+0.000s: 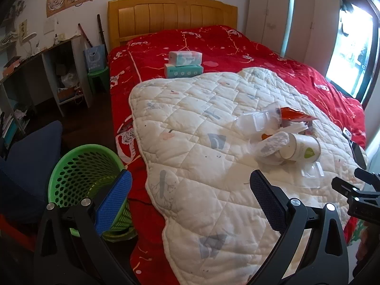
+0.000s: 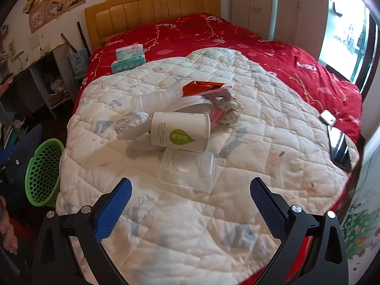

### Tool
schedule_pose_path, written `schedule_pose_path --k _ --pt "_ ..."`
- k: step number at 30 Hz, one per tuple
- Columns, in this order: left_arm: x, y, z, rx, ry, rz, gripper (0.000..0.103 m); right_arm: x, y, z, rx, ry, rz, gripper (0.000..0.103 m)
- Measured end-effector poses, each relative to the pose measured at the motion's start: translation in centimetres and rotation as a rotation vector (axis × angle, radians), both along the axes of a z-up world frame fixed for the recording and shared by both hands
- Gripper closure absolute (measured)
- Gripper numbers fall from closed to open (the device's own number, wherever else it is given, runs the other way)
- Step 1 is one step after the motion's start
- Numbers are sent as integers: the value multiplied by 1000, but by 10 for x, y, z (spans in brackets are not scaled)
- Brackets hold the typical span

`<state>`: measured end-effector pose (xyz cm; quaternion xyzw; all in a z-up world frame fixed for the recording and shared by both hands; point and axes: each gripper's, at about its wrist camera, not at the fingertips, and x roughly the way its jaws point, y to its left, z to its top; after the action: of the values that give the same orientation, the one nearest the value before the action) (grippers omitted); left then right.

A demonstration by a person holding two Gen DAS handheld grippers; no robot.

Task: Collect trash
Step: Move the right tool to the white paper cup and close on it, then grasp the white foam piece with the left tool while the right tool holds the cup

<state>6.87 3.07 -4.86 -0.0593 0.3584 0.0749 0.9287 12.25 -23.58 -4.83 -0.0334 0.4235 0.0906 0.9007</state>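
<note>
Left tool (image 1: 190, 185): blue-padded fingers (image 1: 114, 201) spread wide apart, nothing between them, filling the lower part of its own view above the near edge of the white quilted pad (image 1: 190, 123). Right tool (image 2: 190, 190): fingers (image 2: 266, 204) likewise wide apart and empty, poised just short of the trash pile at frame centre.

Trash, right wrist view, nearest first:
- clear plastic clamshell container (image 2: 187, 168), lying flat just beyond the fingertips;
- white paper cup (image 2: 180, 130) with a green drop-shaped logo, lying on its side, partly over the container;
- crumpled white tissue wad (image 2: 130, 125), touching the cup's base on the left;
- second clear plastic container (image 2: 152, 101), behind the cup;
- orange foil wrapper (image 2: 201, 87), topmost at the back of the pile;
- pink wrapper (image 2: 216, 115) and a crumpled paper scrap, just right of the cup's mouth.

In the left wrist view the same pile sat at centre right, the cup (image 1: 304, 146) foremost.

Green perforated waste basket (image 1: 83, 173): on the floor beside the bed, lower left of both views, behind the left tool's left finger.

Surroundings: red bedspread (image 1: 237, 47) under the pad; two tissue packs (image 1: 184, 65) stacked toward the wooden headboard (image 1: 171, 16); a phone (image 2: 340, 149) at the pad's right edge; a worktop with shelving (image 1: 47, 71) at left.
</note>
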Motion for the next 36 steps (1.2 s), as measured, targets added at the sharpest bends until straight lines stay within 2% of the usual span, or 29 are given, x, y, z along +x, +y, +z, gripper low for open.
schedule_pose_path --k 17,27,29,31,36 --pt "20 7 -16 -8 34 12 5 76 31 -22 -23 32 17 6" --pt "31 6 -18 -6 29 -16 5 101 35 -37 -46 47 -6 7" --pt "33 5 -18 -7 27 -27 5 101 33 -36 -37 45 -6 10" --pt "36 2 -18 -16 21 -47 5 101 30 -34 -23 42 0 20" --pt "43 -13 -17 -2 3 -116 6 98 24 -27 -8 45 10 20"
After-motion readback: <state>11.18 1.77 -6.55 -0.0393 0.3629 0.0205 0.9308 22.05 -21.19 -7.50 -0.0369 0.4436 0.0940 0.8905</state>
